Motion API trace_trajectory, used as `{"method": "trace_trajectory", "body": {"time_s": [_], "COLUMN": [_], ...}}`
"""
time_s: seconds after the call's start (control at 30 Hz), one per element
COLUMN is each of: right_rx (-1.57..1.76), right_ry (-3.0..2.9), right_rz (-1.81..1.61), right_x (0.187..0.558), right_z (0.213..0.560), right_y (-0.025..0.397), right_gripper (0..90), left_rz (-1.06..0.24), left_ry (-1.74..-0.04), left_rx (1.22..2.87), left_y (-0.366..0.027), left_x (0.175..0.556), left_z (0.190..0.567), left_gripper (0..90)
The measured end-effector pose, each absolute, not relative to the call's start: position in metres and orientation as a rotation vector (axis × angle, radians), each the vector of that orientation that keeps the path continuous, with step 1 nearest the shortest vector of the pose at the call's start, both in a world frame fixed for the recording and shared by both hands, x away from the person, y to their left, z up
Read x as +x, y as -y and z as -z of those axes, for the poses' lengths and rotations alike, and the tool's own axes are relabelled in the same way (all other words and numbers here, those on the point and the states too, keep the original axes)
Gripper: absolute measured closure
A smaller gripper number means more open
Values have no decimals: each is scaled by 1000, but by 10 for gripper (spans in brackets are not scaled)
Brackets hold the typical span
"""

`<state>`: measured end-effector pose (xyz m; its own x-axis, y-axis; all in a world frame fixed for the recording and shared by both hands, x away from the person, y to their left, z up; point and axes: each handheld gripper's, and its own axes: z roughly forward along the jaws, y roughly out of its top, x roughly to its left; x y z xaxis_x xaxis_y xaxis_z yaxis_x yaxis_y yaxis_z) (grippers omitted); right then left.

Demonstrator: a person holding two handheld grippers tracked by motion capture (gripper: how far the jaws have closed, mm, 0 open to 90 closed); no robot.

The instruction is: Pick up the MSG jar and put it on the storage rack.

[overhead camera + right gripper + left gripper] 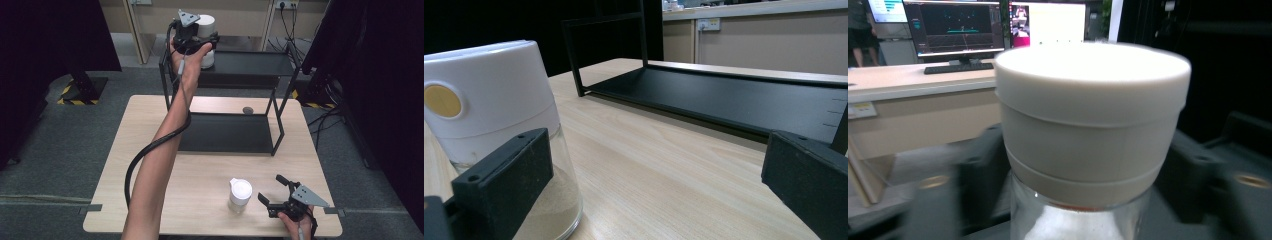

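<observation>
A glass jar with a white lid (206, 25) (1093, 115) stands at the left end of the black rack's top shelf (250, 62). My left gripper (202, 45) is raised to it, its blurred fingers (978, 175) pressed against the glass on both sides, shut on the jar. A second jar with a white cap (240, 194) (494, 115), holding pale powder, stands upright on the wooden table (200, 190) near the front edge. My right gripper (270, 187) (656, 165) rests just right of it, open, with the jar beside its left finger and nothing between the jaws.
The rack's lower shelf (225, 132) (724, 100) lies bare on the table behind the second jar. A small grey round disc (247, 110) sits at the table's back edge. Dark curtains and cables flank the table; monitors stand on a desk (923, 80) behind.
</observation>
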<state>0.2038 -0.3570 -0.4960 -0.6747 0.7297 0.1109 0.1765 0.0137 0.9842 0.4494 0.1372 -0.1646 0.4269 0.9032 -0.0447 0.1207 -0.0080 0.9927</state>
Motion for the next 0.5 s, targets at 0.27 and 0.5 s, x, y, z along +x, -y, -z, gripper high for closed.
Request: {"method": "trace_trajectory", "body": {"time_s": [0.27, 0.5], "right_rx": [922, 920], "right_ry": [-1868, -1869], "right_rz": [-1702, -1701], "right_x": [204, 204], "right_z": [496, 496], "right_y": [356, 356], "right_gripper": [4, 4], "left_rz": [-815, -799], "left_ry": [-978, -990], "left_rx": [1464, 1453], "left_y": [-138, -141], "left_x": [443, 437], "left_z": [160, 162], "left_gripper": [0, 0]}}
